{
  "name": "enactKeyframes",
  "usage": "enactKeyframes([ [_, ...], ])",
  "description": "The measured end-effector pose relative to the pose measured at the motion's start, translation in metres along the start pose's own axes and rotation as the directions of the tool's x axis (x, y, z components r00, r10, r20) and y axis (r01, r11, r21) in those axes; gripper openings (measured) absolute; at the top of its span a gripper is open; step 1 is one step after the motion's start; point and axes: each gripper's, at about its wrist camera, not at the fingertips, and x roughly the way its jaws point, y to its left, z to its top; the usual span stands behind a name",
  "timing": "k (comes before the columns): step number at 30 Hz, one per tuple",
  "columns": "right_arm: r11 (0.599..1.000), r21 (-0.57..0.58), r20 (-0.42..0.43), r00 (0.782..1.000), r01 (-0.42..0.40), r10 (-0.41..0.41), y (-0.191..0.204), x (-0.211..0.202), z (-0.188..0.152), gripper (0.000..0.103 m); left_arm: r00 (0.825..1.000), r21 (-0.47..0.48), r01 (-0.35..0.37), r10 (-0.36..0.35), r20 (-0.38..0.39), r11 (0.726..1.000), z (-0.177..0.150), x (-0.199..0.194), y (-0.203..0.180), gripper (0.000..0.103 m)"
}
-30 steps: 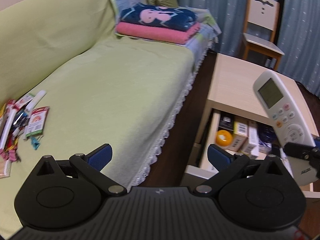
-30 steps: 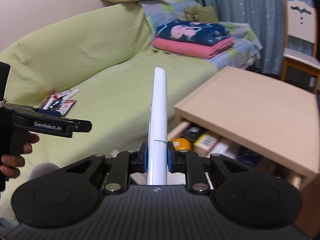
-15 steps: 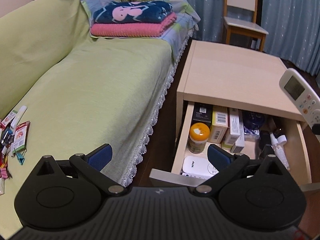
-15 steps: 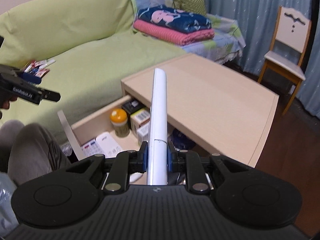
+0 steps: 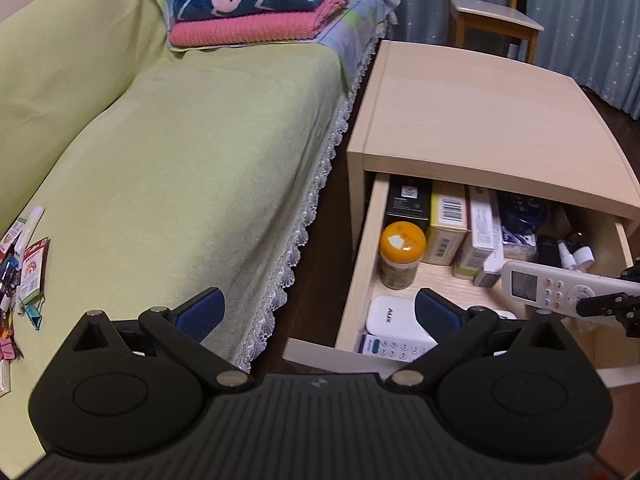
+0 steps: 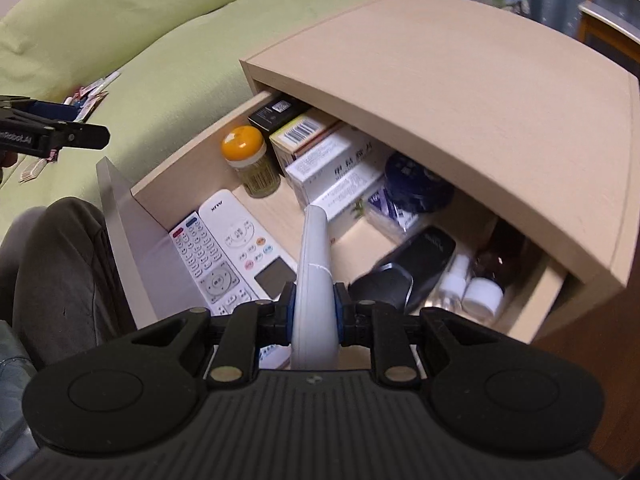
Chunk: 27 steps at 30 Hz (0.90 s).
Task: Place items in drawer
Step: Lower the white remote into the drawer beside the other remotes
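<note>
My right gripper (image 6: 314,312) is shut on a white remote control (image 6: 314,264), held edge-on with its tip tilted down into the open wooden drawer (image 6: 120,216). In the left wrist view the same remote (image 5: 548,286) hovers over the drawer's right half, screen and buttons up. Two white remotes (image 6: 228,252) lie flat along the drawer's front left. My left gripper (image 5: 318,308) is open and holds nothing, above the gap between sofa and drawer (image 5: 362,264).
The drawer holds an orange-lidded jar (image 6: 250,160), boxes (image 6: 332,168), a dark pouch (image 6: 416,178), a black case (image 6: 416,264) and small white bottles (image 6: 472,284). A green sofa (image 5: 180,152) carries stationery (image 5: 24,268) and folded blankets (image 5: 256,8). A wooden chair (image 5: 492,20) stands behind the cabinet.
My right gripper has swung from above the cabinet top down toward the drawer, and the remote now dips inside it. The left wrist view has turned right and moved closer to the drawer.
</note>
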Motion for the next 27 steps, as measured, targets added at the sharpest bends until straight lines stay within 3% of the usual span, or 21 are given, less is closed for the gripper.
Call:
enactKeyframes([
  [7,0.997,-0.054,0.0,0.999,-0.046,0.047,-0.004,0.009,0.004,0.016,1.0,-0.005,-0.006,0.006,-0.016,1.0,0.0,0.009,0.003,0.102],
  [13,0.972,-0.212,0.01,0.994,-0.1,0.104,0.021,0.03,0.023,0.016,1.0,-0.001,-0.01,0.01,-0.016,1.0,0.004,0.011,0.004,0.102],
  [22,0.854,-0.505,0.025,0.987,-0.126,0.16,0.057,0.064,0.048,0.016,0.999,-0.04,-0.042,0.041,-0.025,0.998,0.002,0.011,0.019,0.102],
  [27,0.806,-0.583,0.02,0.991,-0.098,0.136,0.061,0.082,0.045,0.016,0.999,-0.048,-0.047,0.046,-0.025,0.998,0.001,0.009,0.025,0.102],
])
